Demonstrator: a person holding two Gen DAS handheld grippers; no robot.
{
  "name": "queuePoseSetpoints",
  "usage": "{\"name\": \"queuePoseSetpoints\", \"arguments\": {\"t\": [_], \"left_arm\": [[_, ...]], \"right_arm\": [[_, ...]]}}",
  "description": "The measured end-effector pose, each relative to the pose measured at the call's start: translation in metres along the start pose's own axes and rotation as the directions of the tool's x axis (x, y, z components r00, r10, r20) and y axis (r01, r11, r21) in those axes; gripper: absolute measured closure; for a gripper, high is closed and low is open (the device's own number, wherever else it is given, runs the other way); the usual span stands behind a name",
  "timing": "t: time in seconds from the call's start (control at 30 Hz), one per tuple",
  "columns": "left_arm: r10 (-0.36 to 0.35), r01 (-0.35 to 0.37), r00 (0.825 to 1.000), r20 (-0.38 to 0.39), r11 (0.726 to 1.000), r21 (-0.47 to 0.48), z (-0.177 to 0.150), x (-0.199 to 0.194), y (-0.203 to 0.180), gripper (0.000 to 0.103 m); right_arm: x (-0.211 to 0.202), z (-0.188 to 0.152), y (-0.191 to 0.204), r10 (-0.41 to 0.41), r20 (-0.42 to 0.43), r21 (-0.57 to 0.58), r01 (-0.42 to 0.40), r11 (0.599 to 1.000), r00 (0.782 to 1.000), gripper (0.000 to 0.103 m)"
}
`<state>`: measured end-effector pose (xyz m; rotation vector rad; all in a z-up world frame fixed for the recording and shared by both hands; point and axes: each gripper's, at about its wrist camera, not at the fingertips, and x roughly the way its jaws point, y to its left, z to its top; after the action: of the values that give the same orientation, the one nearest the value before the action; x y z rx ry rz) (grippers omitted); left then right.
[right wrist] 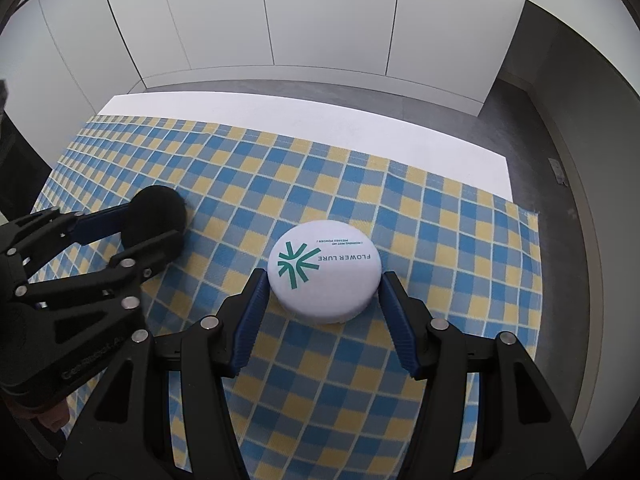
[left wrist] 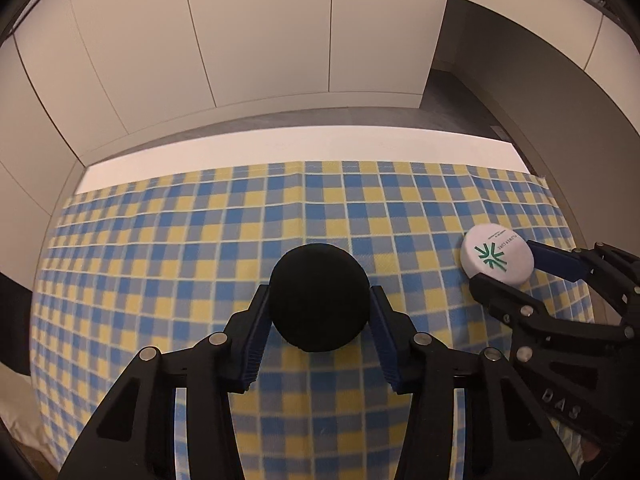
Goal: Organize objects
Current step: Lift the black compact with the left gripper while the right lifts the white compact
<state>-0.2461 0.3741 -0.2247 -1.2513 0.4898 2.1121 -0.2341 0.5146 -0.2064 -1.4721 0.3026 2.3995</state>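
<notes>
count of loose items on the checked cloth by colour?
Black: 1, the black round puff, between the fingers of the left gripper
White: 1, the white round Flower Lure case, between the fingers of the right gripper
Total: 2, both resting on the blue and yellow checked cloth

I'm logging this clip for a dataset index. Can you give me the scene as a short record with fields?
surface: checked blue and yellow cloth on a white table
left tool: fingers on either side of a black round puff, contact unclear
right tool: fingers on either side of a white round case, small gaps visible
case marking: green logo, "FLOWER LURE"
layout: puff left of case, apart
background: white cabinet panels
</notes>
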Motion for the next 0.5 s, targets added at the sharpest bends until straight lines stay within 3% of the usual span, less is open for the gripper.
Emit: {"name": "queuePoseSetpoints", "arguments": {"t": [0.23,0.27,0.3,0.5], "left_arm": [[0.004,-0.001,0.999,0.036,0.998,-0.058,-0.014,-0.045,0.02,0.055],[0.002,0.001,0.999,0.044,0.998,-0.069,-0.015,-0.053,0.022,0.055],[0.003,0.001,0.998,0.057,0.997,-0.08,-0.018,-0.065,0.027,0.055],[0.005,0.009,0.995,0.103,0.992,-0.128,-0.033,-0.111,0.041,0.055]], "right_arm": [[-0.033,-0.006,0.013,-0.014,0.019,-0.016,0.014,1.0,1.0,0.047],[-0.042,-0.007,0.018,-0.014,0.023,-0.022,0.014,1.0,1.0,0.06],[-0.049,-0.007,0.02,-0.018,0.024,-0.027,0.019,0.999,1.0,0.064],[-0.086,-0.01,0.041,-0.024,0.058,-0.054,0.027,0.998,0.998,0.064]]}}
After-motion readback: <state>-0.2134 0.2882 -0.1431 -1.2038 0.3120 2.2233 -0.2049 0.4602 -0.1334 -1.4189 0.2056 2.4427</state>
